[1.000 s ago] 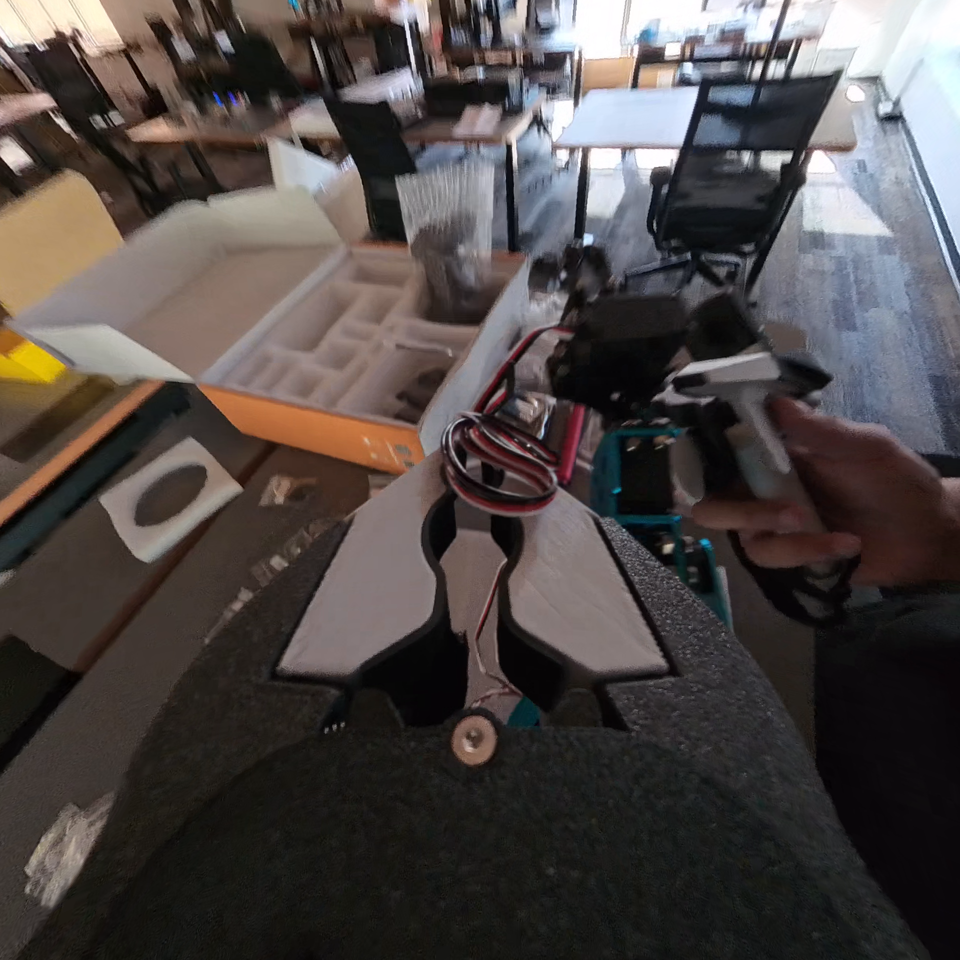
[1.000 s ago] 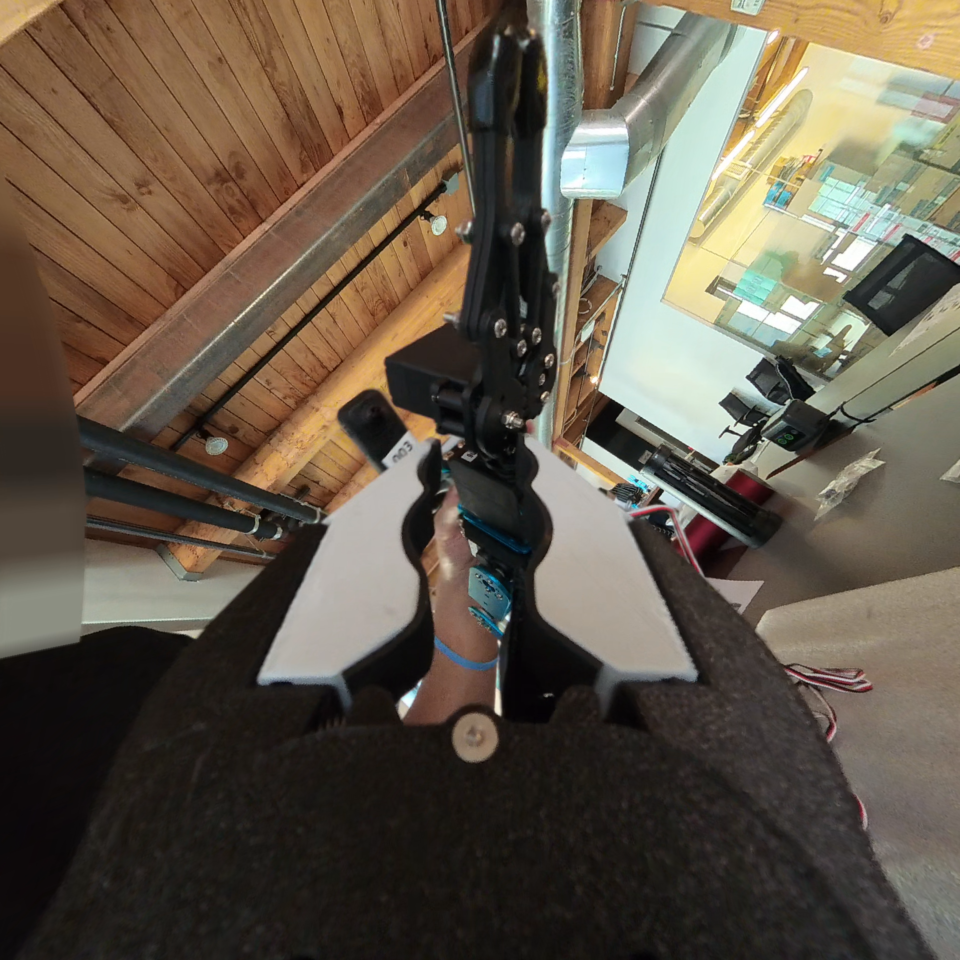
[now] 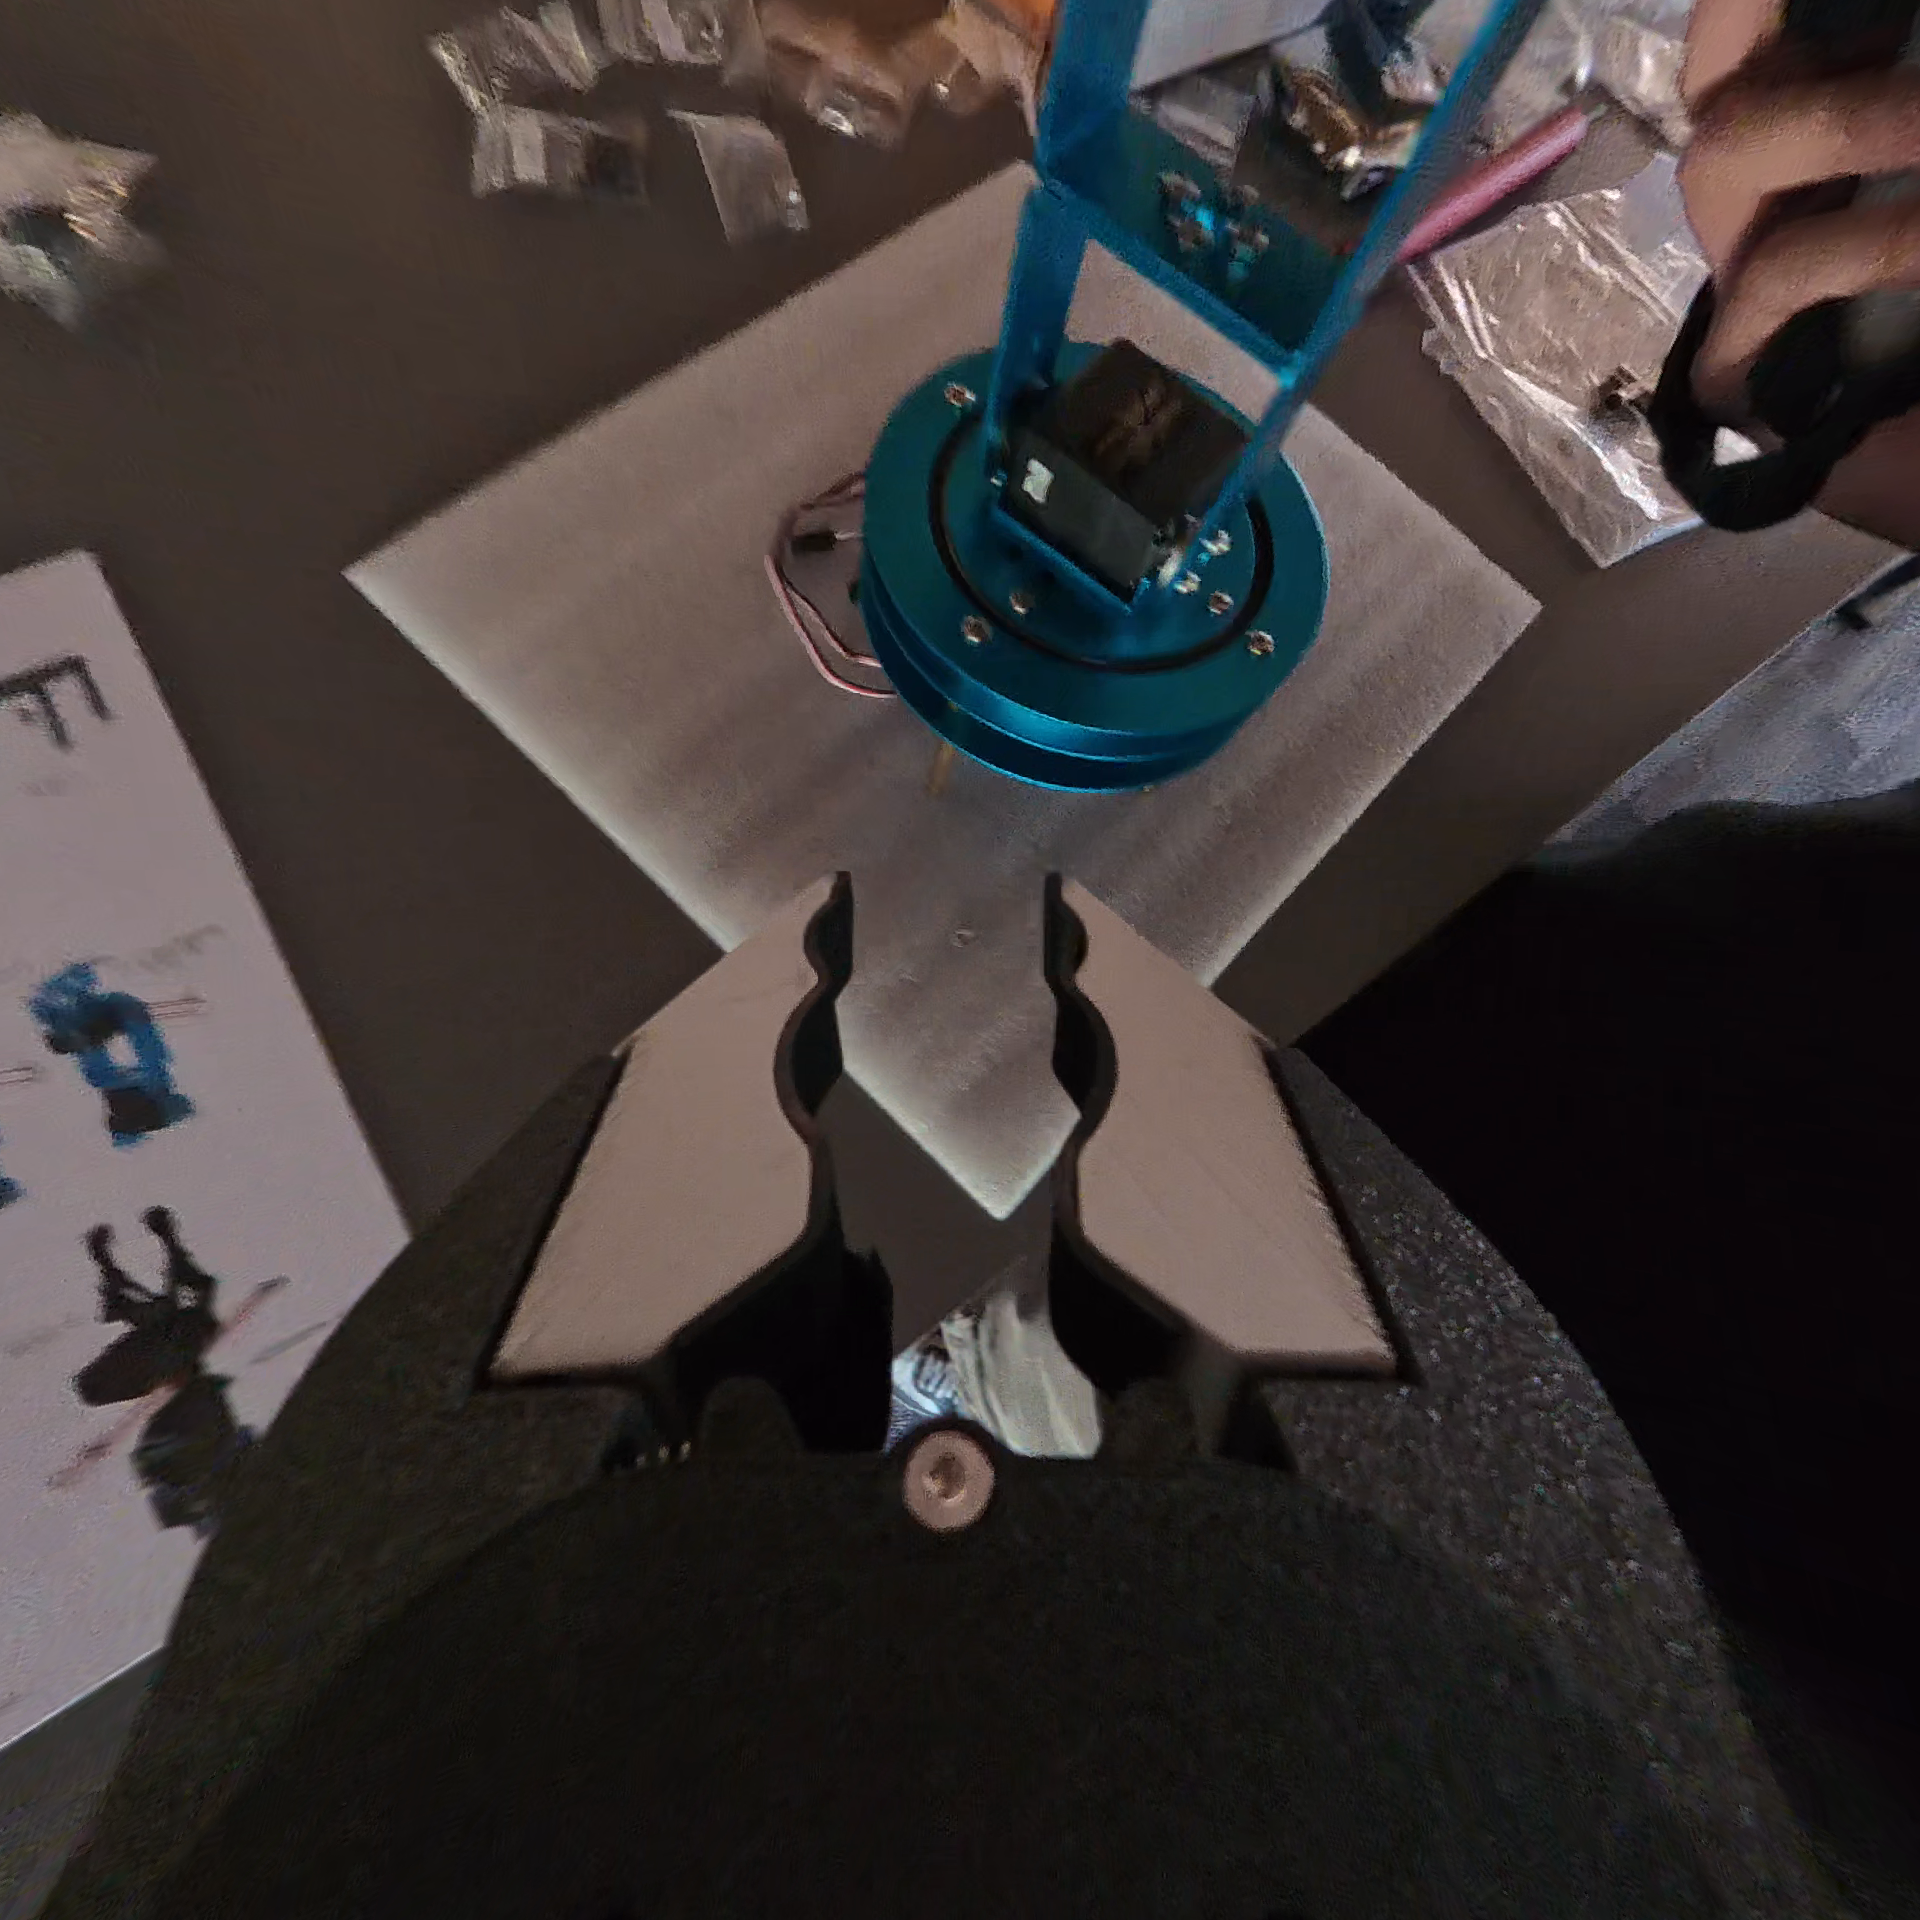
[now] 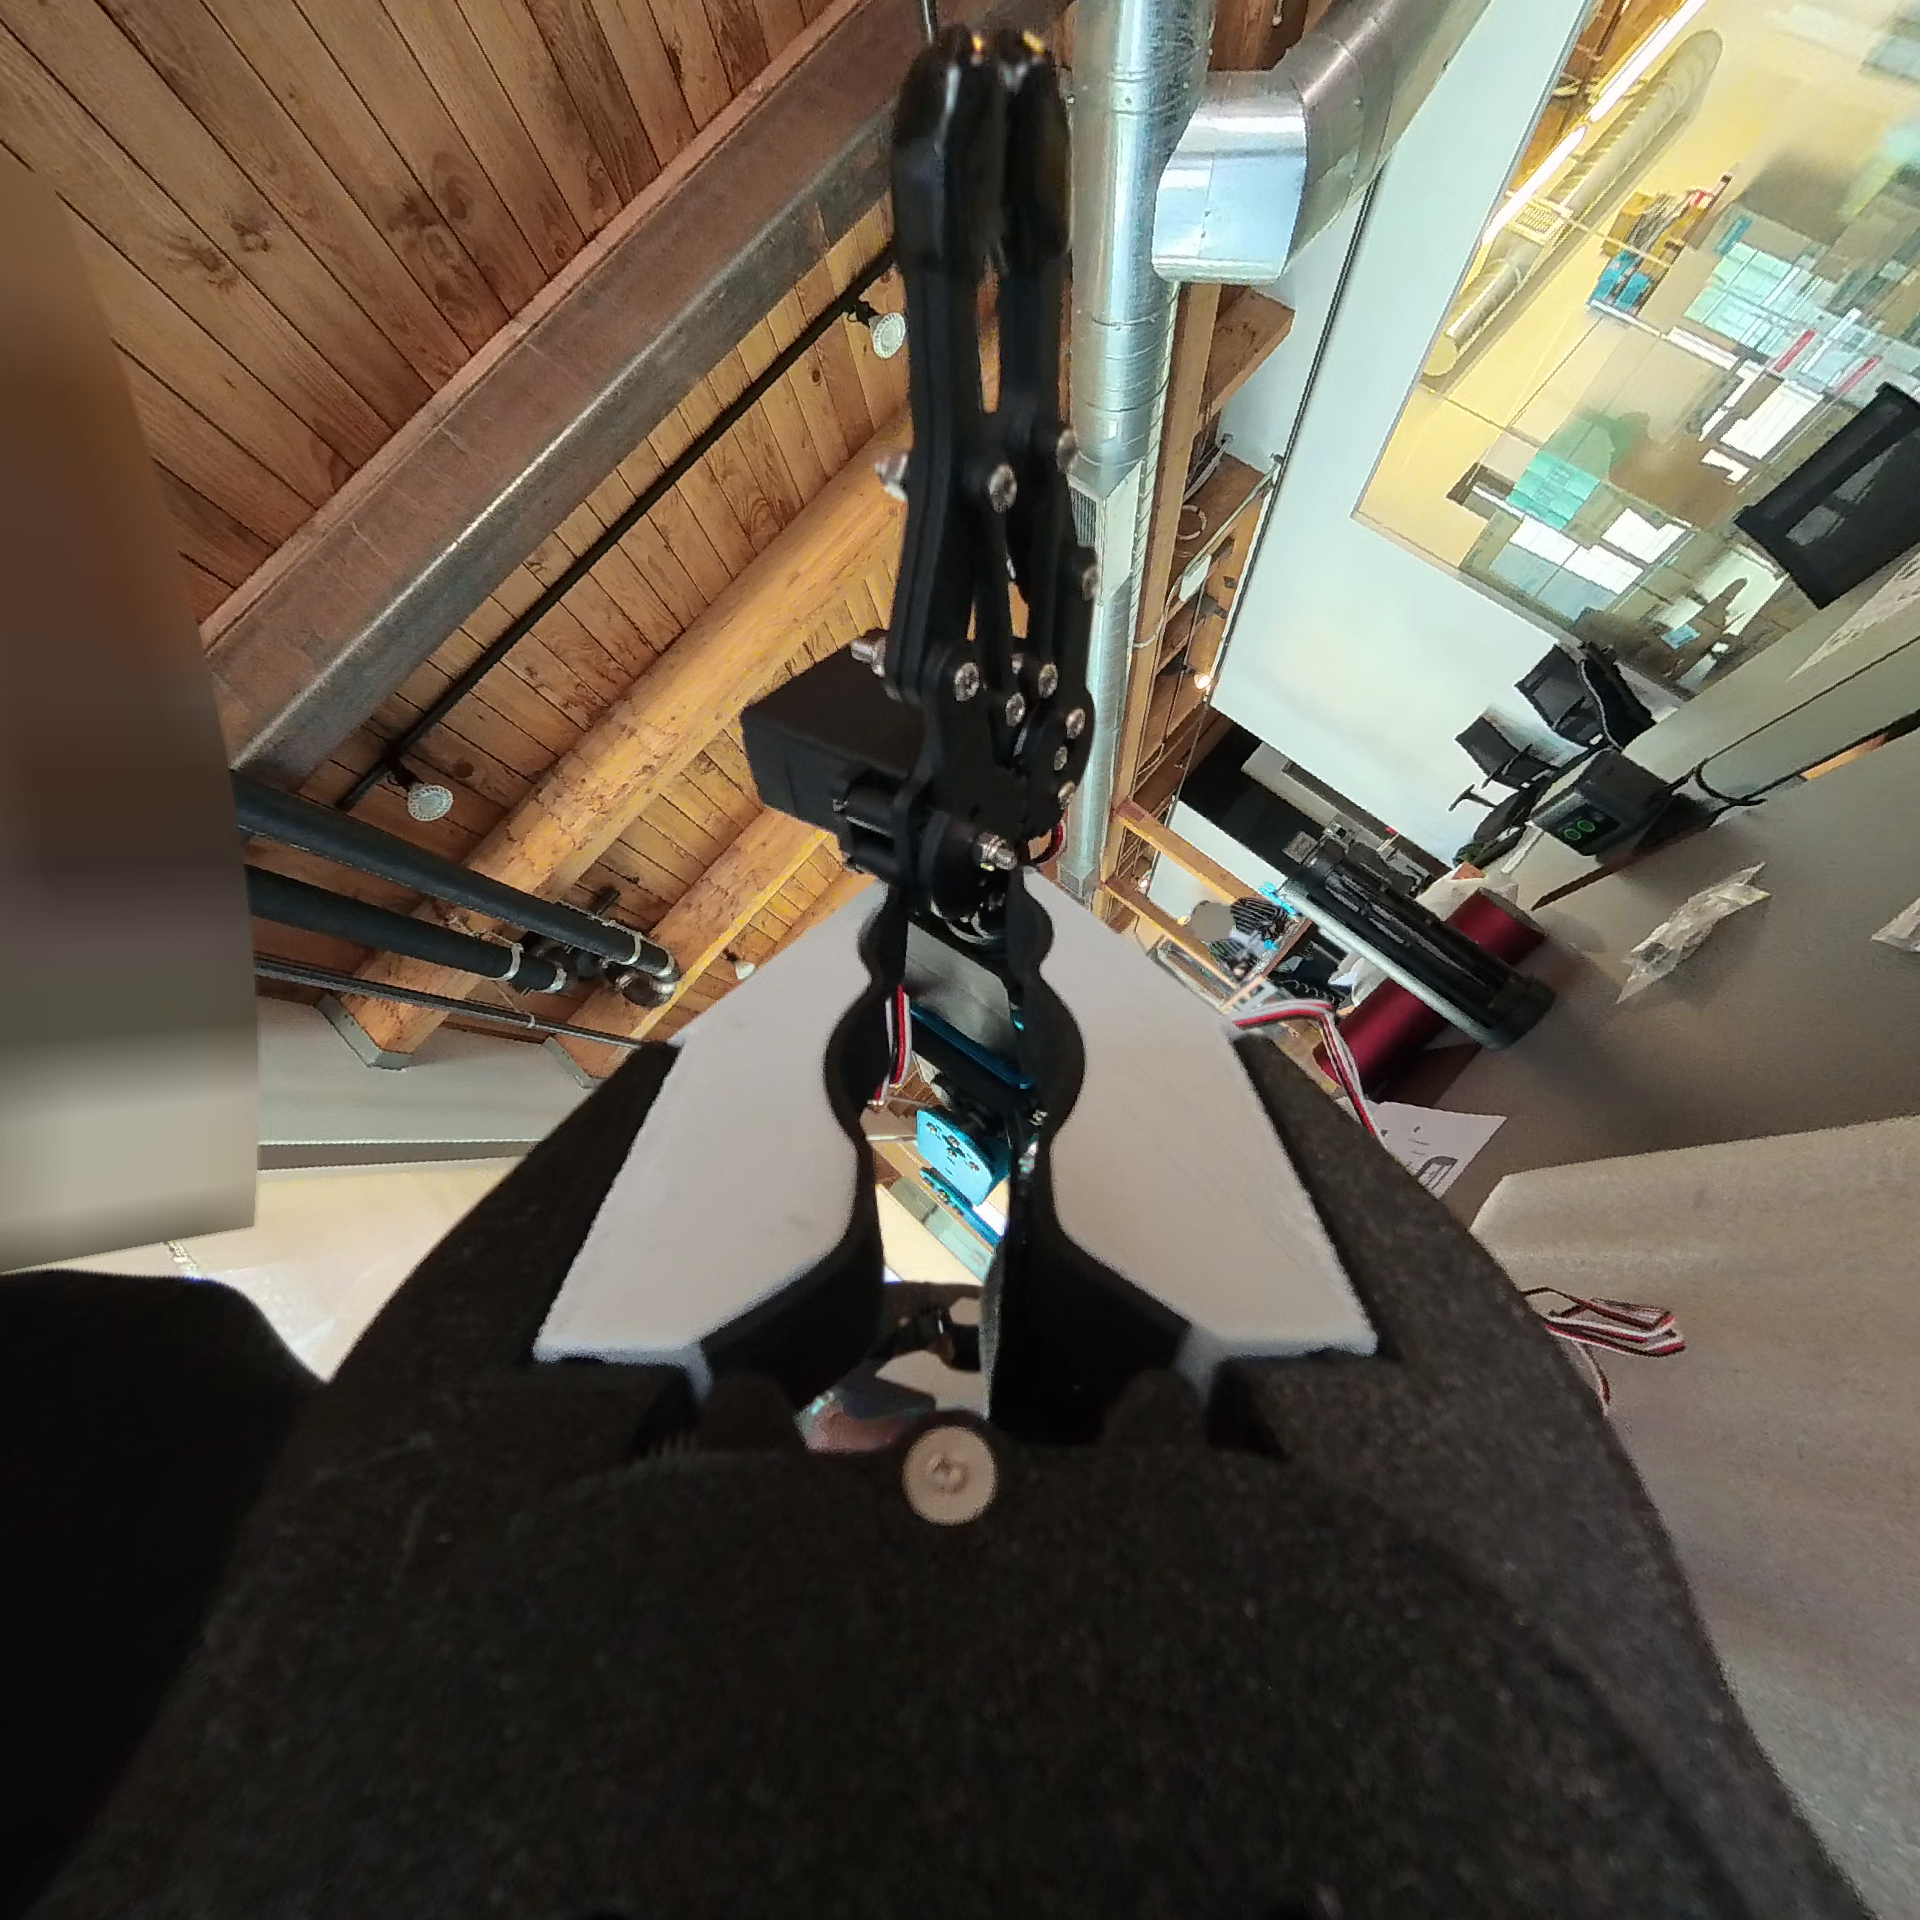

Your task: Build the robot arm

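Left gripper [image 3: 943,914]: jaws apart, empty, hovering above grey foam pad [image 3: 644,623] on desk [image 3: 312,343]. Blue round base [image 3: 1081,665] of small robot arm stands on pad, just ahead. Small plastic bags [image 3: 623,125] beyond, blurred. Right gripper [image 4: 951,925]: jaws clamped on arm's upper section, apparently at blue bracket [image 4: 966,1049]; black claw [image 4: 977,416] points at wooden ceiling [image 4: 416,260].

Wood plank ceiling [image 4: 343,270] up top with a silver duct [image 4: 1117,436], big glass wall [image 4: 1662,343] glowing yellow, dark brown surface [image 3: 312,343].
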Motion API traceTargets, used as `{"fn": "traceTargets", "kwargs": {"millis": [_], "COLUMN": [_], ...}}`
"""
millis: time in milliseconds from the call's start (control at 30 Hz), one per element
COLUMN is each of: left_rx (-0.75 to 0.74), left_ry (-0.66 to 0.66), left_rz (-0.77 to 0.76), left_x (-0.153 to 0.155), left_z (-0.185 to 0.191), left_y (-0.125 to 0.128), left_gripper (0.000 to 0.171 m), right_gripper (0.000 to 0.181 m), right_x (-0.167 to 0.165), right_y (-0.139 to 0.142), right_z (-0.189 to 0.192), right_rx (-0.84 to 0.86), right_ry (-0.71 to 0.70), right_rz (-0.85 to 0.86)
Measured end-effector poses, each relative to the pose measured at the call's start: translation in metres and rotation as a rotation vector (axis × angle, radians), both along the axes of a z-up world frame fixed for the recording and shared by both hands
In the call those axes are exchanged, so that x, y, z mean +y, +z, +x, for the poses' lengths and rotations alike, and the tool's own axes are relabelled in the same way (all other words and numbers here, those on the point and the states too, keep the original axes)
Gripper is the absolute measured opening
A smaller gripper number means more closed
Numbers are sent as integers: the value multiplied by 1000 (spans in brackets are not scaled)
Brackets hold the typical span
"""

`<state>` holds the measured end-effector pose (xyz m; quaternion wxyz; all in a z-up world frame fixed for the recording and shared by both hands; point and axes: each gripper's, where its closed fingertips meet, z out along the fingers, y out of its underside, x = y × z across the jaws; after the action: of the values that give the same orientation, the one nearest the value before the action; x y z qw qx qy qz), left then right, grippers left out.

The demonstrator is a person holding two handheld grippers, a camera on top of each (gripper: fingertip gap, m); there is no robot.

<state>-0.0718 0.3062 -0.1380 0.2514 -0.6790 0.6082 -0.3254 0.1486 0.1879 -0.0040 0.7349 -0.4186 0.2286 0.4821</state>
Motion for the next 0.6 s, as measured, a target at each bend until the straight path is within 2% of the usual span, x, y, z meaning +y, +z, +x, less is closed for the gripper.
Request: {"fn": "traceTargets", "kwargs": {"millis": [133,333,600], "left_rx": [-7,17,15], "left_ry": [-28,1,-12], "left_rz": [-25,-62,2], "left_x": [-19,-17,-16], "left_z": [3,6,5], "left_y": [-5,-19,-28], "left_gripper": [37,37,40], "right_gripper": [17,17,16], "right_x": [-1,-3,-2], "right_y": [0,0,-1], "right_z": [-2,-6,-4], "right_rx": [-49,-120,-177], "right_ry": [3,-1,-10], "right_rz": [-2,3,-15]}}
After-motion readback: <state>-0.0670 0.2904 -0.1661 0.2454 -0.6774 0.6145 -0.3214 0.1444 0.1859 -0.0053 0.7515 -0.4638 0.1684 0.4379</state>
